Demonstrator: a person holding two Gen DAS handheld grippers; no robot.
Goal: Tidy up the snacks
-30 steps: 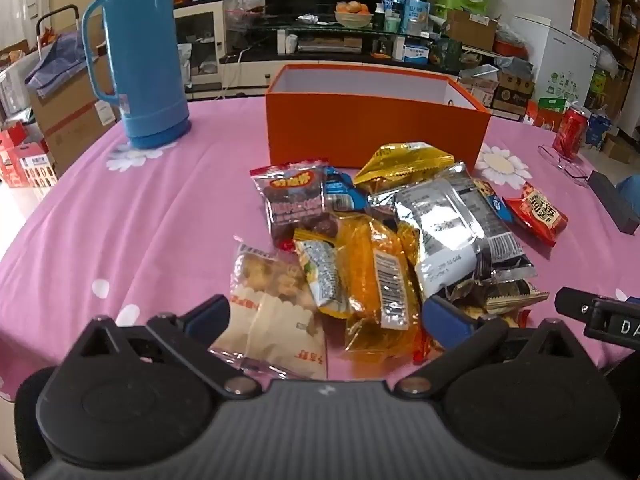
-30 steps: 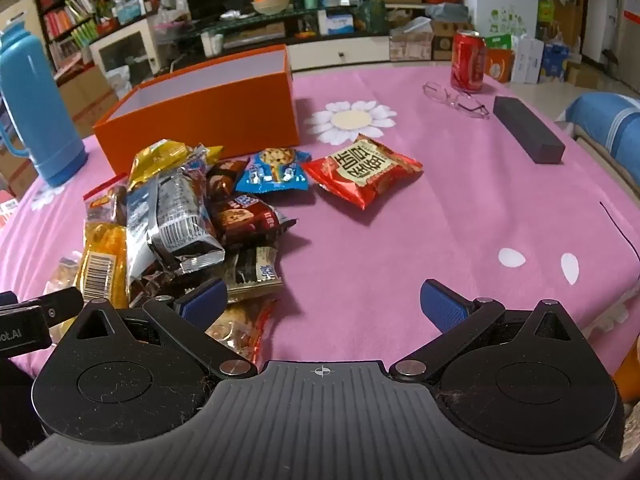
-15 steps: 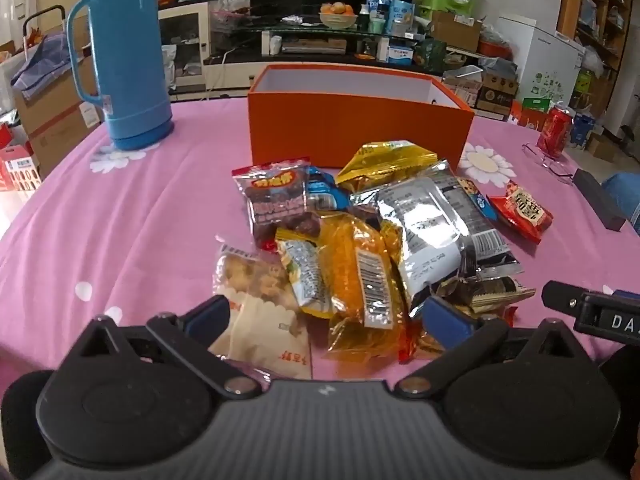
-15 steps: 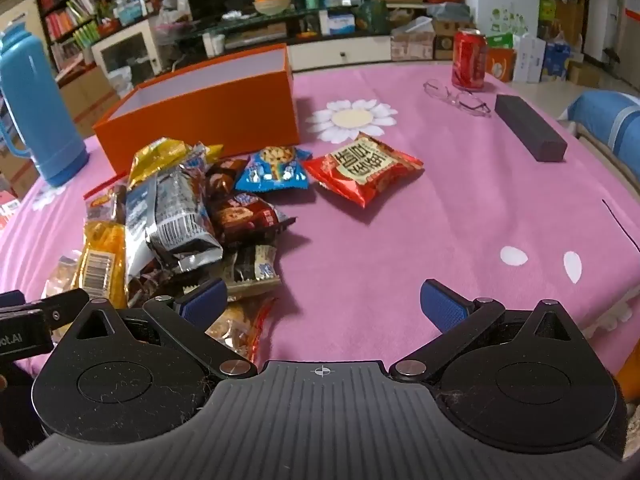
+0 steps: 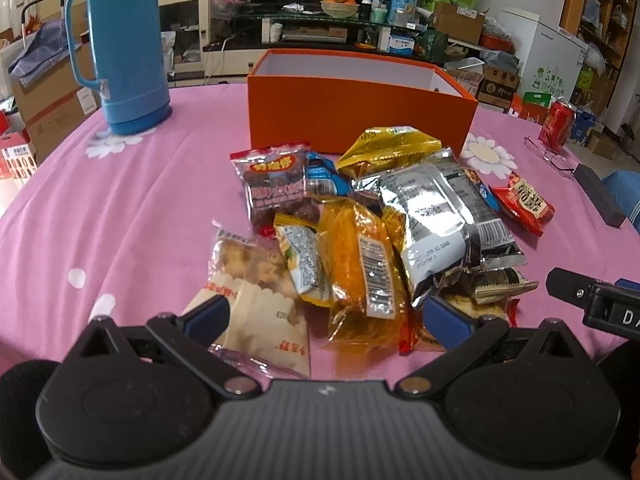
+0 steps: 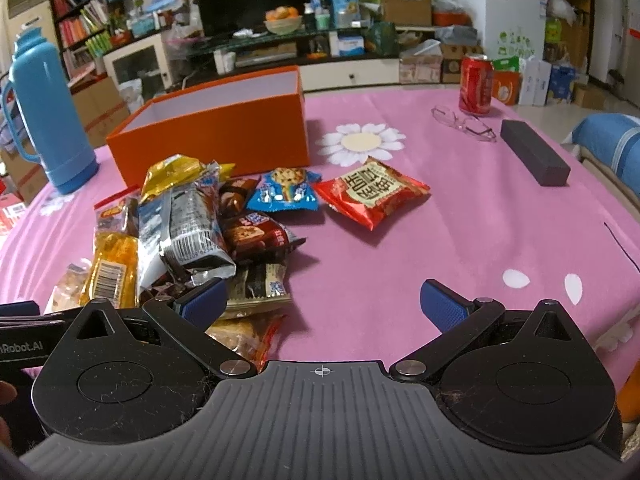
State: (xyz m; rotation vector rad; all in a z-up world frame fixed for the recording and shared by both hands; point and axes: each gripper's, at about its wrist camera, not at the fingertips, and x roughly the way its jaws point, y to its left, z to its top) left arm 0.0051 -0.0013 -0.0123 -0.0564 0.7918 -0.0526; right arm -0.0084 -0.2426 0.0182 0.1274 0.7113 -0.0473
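Note:
A pile of snack packets lies on the pink tablecloth in front of an open orange box (image 5: 360, 108), which also shows in the right wrist view (image 6: 224, 136). The pile holds an orange packet (image 5: 360, 264), a silver packet (image 5: 432, 216), a gold packet (image 5: 388, 146), a dark red packet (image 5: 276, 188) and a pale cracker packet (image 5: 256, 292). A red packet (image 6: 372, 192) and a blue packet (image 6: 286, 190) lie apart to the right. My left gripper (image 5: 326, 316) is open and empty at the pile's near edge. My right gripper (image 6: 322, 304) is open and empty, just right of the pile.
A blue thermos (image 5: 124, 44) stands at the back left. A red can (image 6: 476, 84), glasses (image 6: 464, 122) and a dark block (image 6: 534, 158) sit at the right. The table's round edge curves close on both sides.
My left gripper has drifted slightly left and forward toward the pile, still open. The right gripper has hardly moved.

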